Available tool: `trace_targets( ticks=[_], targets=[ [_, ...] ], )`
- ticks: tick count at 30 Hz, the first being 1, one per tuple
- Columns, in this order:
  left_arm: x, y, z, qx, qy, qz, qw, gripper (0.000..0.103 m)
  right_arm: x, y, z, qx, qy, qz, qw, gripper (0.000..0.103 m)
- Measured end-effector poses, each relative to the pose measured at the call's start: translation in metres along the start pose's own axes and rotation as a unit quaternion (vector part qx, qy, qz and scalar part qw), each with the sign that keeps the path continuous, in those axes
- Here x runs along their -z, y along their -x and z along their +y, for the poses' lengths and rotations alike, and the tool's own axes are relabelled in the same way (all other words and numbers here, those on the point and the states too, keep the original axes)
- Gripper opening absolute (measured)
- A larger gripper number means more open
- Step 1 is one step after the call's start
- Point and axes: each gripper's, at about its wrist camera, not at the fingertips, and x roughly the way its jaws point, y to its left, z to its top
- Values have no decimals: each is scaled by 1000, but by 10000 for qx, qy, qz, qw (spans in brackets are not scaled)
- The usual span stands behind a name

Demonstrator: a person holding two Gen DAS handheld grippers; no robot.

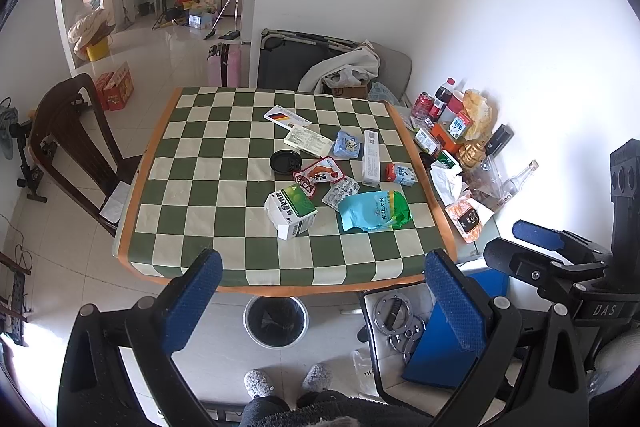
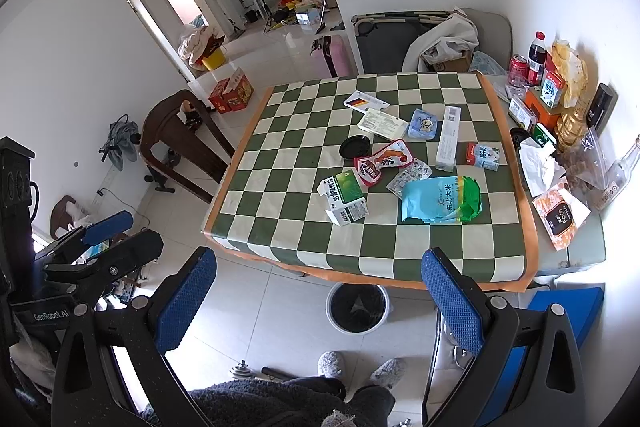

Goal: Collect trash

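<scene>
Trash lies on the green-and-white checked table [image 1: 200,195] [image 2: 288,155]: a green-white carton [image 1: 290,213] [image 2: 344,197], a blue-green rice bag [image 1: 374,211] [image 2: 442,201], a red snack wrapper [image 1: 318,175] [image 2: 380,161], a black lid [image 1: 285,161] [image 2: 355,146], a long white box [image 1: 371,157] [image 2: 448,137] and a small red-blue carton [image 1: 400,174] [image 2: 483,155]. A black-lined bin [image 1: 275,321] [image 2: 357,307] stands on the floor under the near edge. My left gripper [image 1: 320,299] and right gripper [image 2: 316,299] are open and empty, held high in front of the table.
Bottles, a red can [image 1: 422,103], boxes and bags crowd the grey ledge right of the table [image 2: 560,131]. A dark wooden chair [image 1: 76,143] [image 2: 180,135] stands at the left. A blue board [image 1: 452,339] and metal parts lie on the floor. My slippered feet [image 1: 288,379] are below.
</scene>
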Motion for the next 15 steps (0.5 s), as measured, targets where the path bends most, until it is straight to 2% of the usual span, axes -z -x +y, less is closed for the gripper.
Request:
trace_targets(
  ticks=[15],
  targets=[
    [4, 1, 1, -1, -7, -11, 10000, 103, 1, 2, 3, -7, -4, -18, 10000, 103]
  ],
)
